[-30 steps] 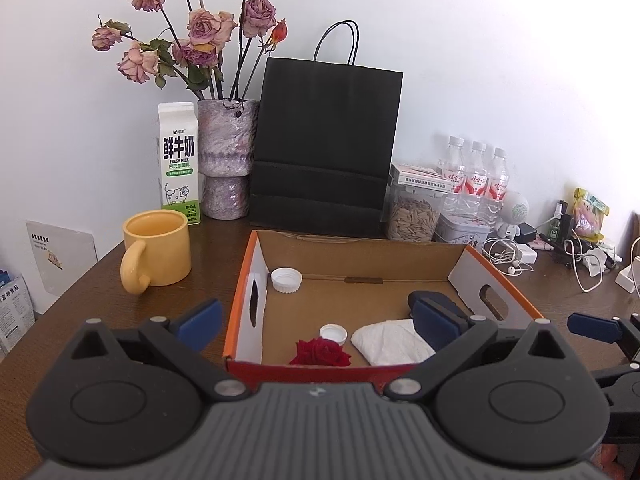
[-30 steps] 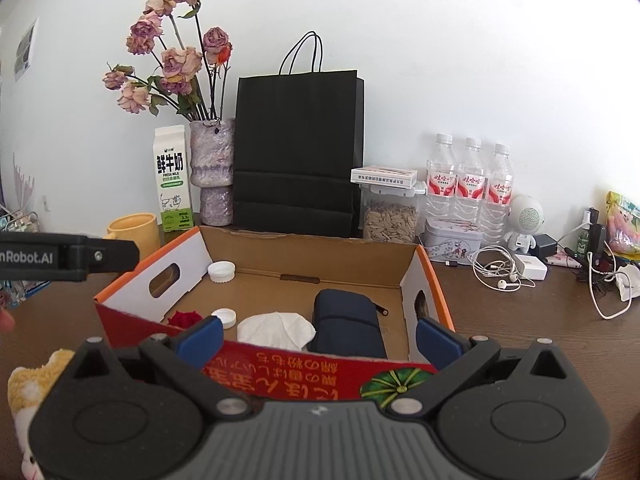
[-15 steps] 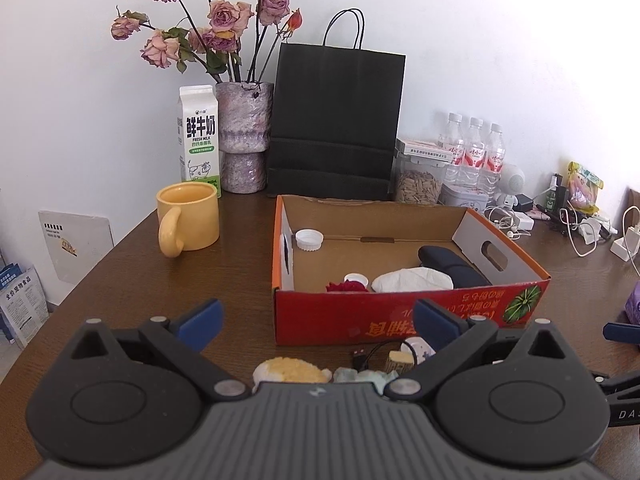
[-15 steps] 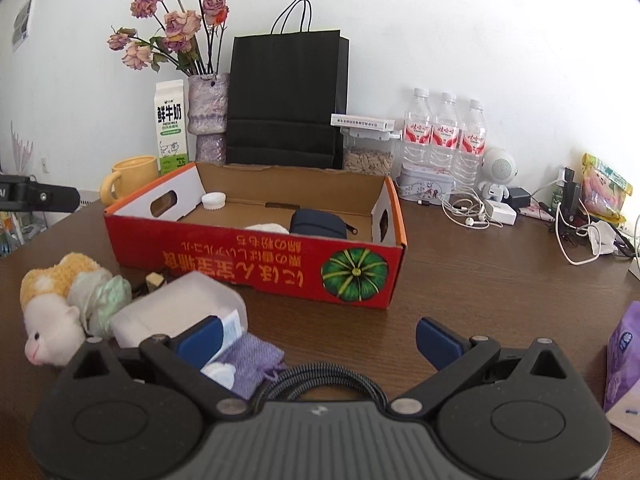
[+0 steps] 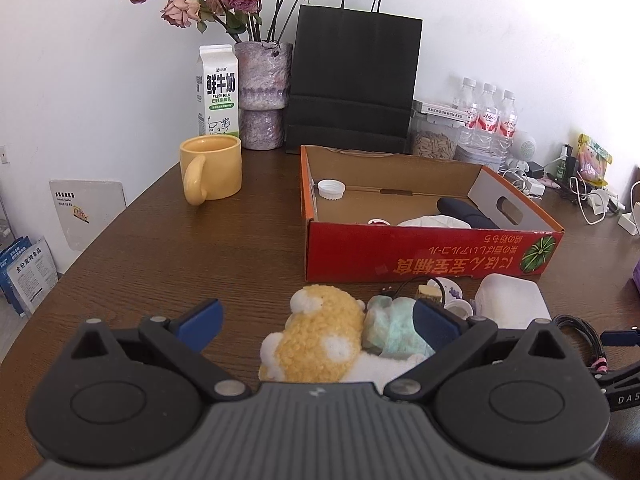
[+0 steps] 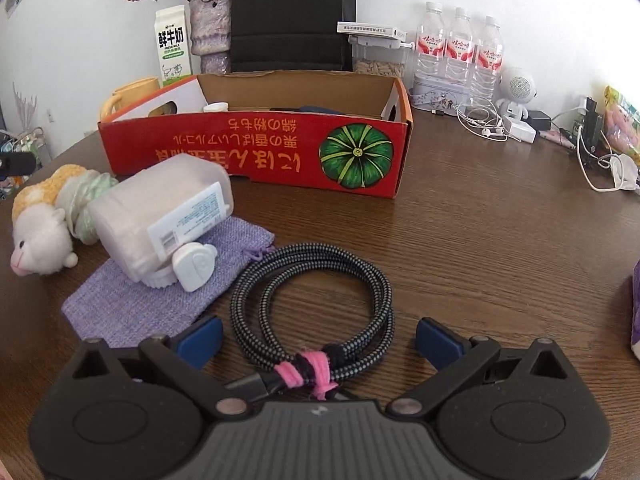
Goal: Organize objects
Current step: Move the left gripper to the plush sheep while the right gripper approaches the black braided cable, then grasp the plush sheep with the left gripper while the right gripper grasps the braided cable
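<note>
A red cardboard box (image 5: 432,260) (image 6: 256,156) stands open on the brown table; in it lie a white cap (image 5: 331,189), a white tissue (image 5: 434,222) and a dark pouch (image 5: 466,210). My left gripper (image 5: 318,322) is open, with a yellow and white plush toy (image 5: 320,340) (image 6: 40,220) between its fingers. My right gripper (image 6: 318,338) is open over a coiled braided cable (image 6: 316,312) bound with a pink tie. A translucent white bottle (image 6: 160,216) lies on a purple cloth pouch (image 6: 160,292) to the left of the cable.
A yellow mug (image 5: 210,174), a milk carton (image 5: 218,90), a vase of dried roses (image 5: 262,92), and a black paper bag (image 5: 352,80) stand behind. Water bottles (image 6: 460,52), a seed jar, earphones (image 6: 488,128) and cables fill the back right.
Both grippers have pulled back from the box and dropped lower. The plush toy now sits between my left fingers, and the cable between my right fingers.
</note>
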The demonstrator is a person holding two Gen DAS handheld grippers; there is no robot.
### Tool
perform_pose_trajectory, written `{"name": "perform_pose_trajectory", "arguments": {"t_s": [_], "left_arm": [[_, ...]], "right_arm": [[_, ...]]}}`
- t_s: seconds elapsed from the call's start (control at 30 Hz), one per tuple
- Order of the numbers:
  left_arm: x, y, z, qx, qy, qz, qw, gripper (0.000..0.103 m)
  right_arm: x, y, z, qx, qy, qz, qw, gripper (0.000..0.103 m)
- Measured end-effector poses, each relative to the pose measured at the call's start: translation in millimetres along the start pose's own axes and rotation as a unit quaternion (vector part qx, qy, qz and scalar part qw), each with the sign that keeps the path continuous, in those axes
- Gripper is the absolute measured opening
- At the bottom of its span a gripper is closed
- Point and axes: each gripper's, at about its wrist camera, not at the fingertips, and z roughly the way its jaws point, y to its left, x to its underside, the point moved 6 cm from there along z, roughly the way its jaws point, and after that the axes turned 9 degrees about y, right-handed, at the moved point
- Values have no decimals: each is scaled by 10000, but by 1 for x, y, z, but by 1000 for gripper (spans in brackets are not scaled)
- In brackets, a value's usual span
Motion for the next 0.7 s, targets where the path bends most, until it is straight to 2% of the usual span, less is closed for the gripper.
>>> {"name": "perform_pose_trajectory", "arguments": {"t_s": [0.23,0.47,0.57,0.7], "left_arm": [[7,4,4,-8,151,-25,9999,103],[10,10,12,-129,291,-82,9995,103],[10,15,17,-215,335,-161,9991,103],[10,20,22,-300,390,-256,9985,103]], "right_arm": [[-12,-1,10,-17,-79,18,10000,103],[-9,0,8,-28,-237,5,9997,103],[-6,4,3,-50,-391,-35,9992,89],[-3,8,0,-23,-505,-38,9987,89]]}}
